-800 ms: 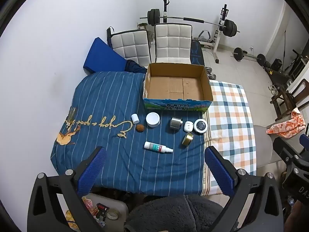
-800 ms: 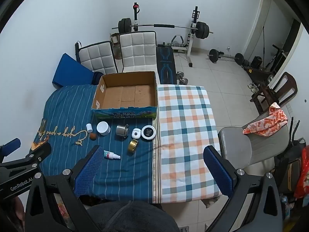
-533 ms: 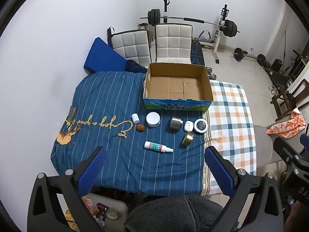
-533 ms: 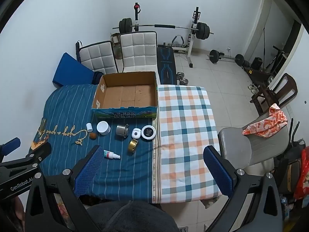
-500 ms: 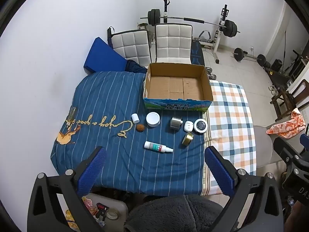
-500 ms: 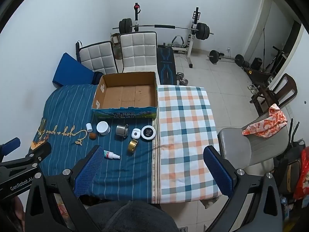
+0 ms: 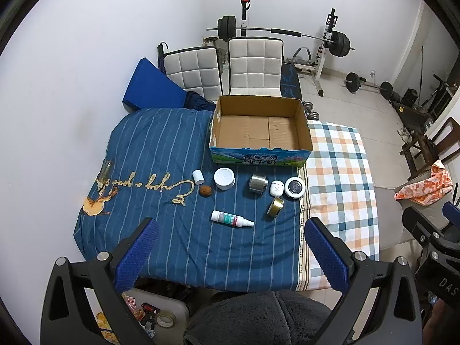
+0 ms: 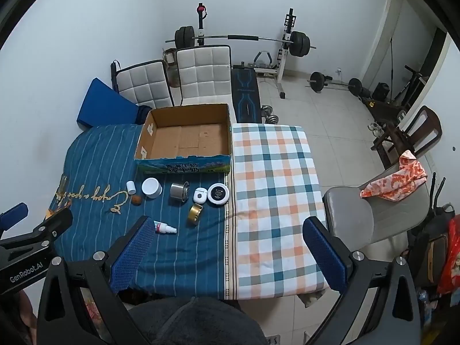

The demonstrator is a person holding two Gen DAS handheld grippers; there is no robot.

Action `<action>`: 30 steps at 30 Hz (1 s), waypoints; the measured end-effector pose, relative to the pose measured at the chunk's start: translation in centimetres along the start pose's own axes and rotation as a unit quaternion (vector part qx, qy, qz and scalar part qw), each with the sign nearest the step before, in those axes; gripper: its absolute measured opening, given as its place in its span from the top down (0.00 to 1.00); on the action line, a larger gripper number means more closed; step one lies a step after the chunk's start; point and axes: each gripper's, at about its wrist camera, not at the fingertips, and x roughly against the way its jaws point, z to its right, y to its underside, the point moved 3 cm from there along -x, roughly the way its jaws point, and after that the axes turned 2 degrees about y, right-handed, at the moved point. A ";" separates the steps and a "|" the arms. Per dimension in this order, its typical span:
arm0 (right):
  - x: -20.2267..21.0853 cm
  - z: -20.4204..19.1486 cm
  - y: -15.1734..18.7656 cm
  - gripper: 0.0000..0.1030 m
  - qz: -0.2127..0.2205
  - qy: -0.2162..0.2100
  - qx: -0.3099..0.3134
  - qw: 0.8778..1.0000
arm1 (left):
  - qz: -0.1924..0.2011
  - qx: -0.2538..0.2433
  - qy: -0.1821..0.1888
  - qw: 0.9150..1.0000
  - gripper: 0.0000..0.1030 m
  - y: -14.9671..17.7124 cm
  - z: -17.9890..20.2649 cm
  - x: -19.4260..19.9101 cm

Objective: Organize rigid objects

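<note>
An empty cardboard box (image 7: 260, 115) (image 8: 187, 115) stands at the far side of the blue striped cloth. In front of it lie a small white bottle (image 7: 197, 176), a walnut (image 7: 205, 191), a white jar (image 7: 224, 178) (image 8: 151, 188), a metal cylinder (image 7: 257, 184) (image 8: 179, 191), a white case (image 7: 276, 187), a round black-and-white tin (image 7: 294, 187) (image 8: 218, 194), a gold tape roll (image 7: 275, 206) (image 8: 195, 213) and a spray bottle (image 7: 231, 218) (image 8: 165, 227). My left gripper (image 7: 231, 254) and right gripper (image 8: 228, 251) hover high over the table's near edge, both open and holding nothing.
A plaid cloth (image 8: 273, 189) covers the table's right half. Two white padded chairs (image 7: 254, 66) and a blue cushion (image 7: 151, 86) stand behind the table. A grey chair (image 8: 362, 215) with an orange cloth is at the right. Weight equipment (image 8: 241, 38) lines the back wall.
</note>
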 end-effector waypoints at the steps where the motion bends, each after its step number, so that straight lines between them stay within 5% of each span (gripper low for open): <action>1: 0.0 0.1 0.0 0.00 0.000 0.000 -0.001 1.000 | 0.000 -0.001 0.001 1.000 0.00 -0.1 0.1 0.1; 30: -0.2 1.1 0.4 0.00 0.007 0.002 -0.005 1.000 | 0.015 0.000 -0.005 1.000 0.00 -0.4 0.3 0.9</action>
